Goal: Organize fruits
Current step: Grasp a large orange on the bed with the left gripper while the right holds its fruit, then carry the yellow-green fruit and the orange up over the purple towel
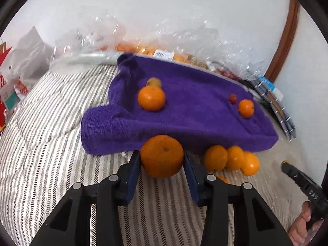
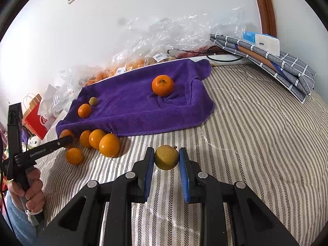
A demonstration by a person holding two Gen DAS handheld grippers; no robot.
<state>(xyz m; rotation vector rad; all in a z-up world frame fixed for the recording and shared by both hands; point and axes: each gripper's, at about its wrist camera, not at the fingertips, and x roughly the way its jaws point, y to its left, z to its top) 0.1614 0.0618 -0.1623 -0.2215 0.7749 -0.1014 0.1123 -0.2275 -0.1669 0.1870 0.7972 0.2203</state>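
Left gripper (image 1: 163, 157) clamps orange (image 1: 162, 156); right gripper (image 2: 166, 158) pinches yellow fruit (image 2: 166, 157) between fingertips.

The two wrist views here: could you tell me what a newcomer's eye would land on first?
Probably the purple towel spread over the striped bedding, with a few oranges on top and a cluster of oranges at its near edge. Next, each gripper's catch: the left gripper around a large orange, the right gripper around a yellowish fruit.
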